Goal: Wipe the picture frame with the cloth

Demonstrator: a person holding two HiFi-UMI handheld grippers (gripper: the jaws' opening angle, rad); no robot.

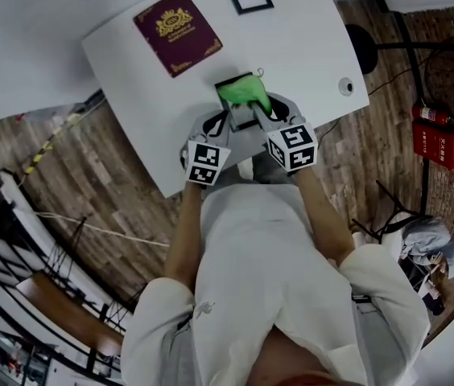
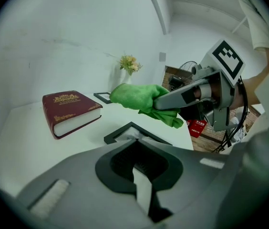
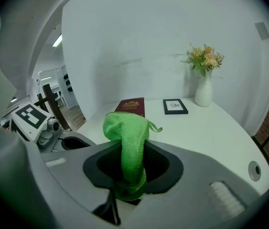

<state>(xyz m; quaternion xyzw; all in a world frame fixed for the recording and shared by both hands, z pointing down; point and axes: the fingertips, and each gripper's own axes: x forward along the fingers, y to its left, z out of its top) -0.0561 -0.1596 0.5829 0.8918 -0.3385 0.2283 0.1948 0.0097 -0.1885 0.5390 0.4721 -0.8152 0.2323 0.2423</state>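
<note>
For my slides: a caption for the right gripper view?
Right gripper clamps a green cloth over a white table.

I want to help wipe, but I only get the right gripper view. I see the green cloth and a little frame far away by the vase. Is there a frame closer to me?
Observer: Yes. The left gripper view shows a black picture frame lying just below your cloth, out of your sight.
Operator: Is the cloth rubbing it?
Observer: It doesn't look so. From that side the cloth hangs above the frame, with a gap between them.
Operator: What is the other gripper doing?
Observer: The left gripper seems to have its jaws closed on an edge of the frame, holding it steady.
</note>
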